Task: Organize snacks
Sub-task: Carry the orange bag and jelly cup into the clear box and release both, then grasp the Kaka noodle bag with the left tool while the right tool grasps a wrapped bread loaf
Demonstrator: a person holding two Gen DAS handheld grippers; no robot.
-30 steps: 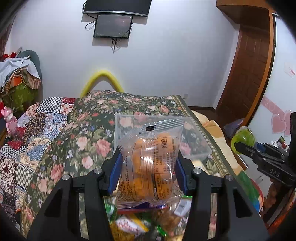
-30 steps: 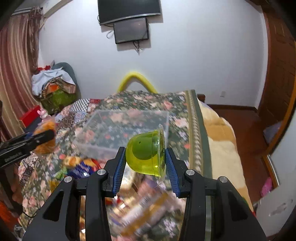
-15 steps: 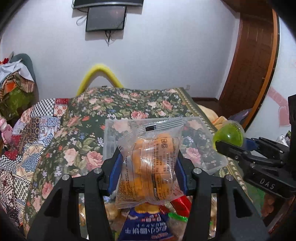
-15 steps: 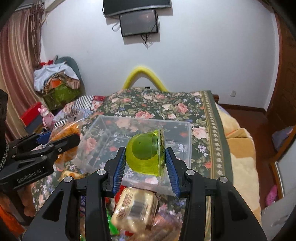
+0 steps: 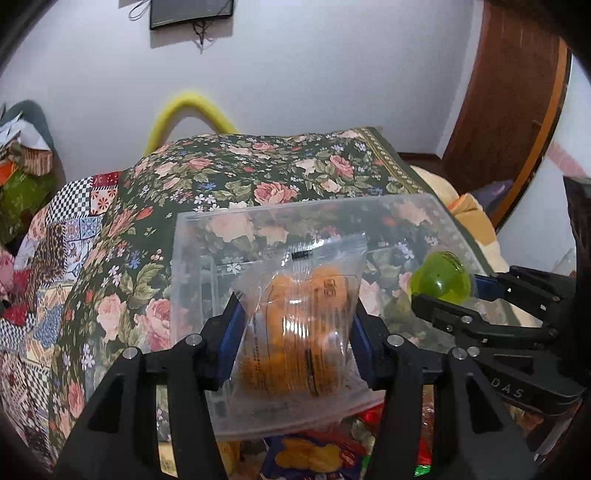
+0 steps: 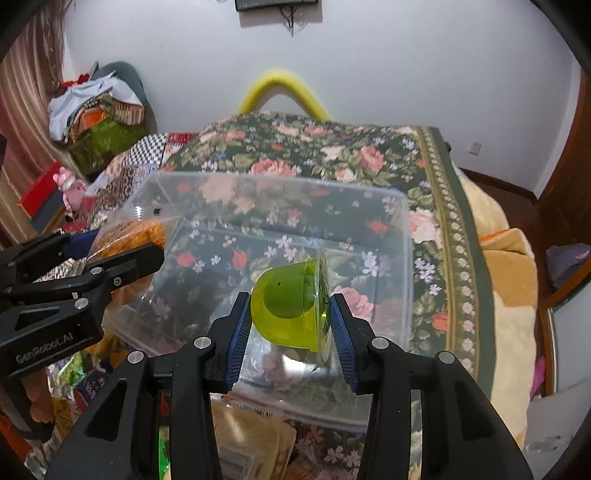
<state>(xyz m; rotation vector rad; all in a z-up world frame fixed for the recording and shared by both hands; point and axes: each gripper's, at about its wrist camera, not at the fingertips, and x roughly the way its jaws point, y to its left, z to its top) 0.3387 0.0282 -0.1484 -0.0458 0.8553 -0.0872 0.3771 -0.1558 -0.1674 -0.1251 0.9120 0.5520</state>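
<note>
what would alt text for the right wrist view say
The right hand-held gripper grips a green jelly cup over an empty clear plastic bin on a floral bedspread; the left hand-held gripper holds an orange snack bag.

A bedroom around us: floral bedspread, white wall, wooden door.

We see a dark floral bedspread [image 5: 258, 177] filling the middle of both views, with a patchwork quilt [image 5: 74, 221] beside it at the left of the left-wrist view. A yellow curved tube [image 6: 282, 86] arches behind the bed at upper centre, against the white wall [image 6: 406, 74]. A dark wall-mounted screen [image 5: 192, 13] with dangling cables sits at the top of the frame. We find a heap of clothes [image 6: 96, 110] at the upper left of the right-wrist view, a striped curtain [image 6: 26, 110] along the left edge, and a pink toy [image 6: 70, 188] below the heap. A brown wooden door [image 5: 509, 92] stands at the upper right, and a beige blanket [image 6: 495, 240] lies along the bedspread's right side.
</note>
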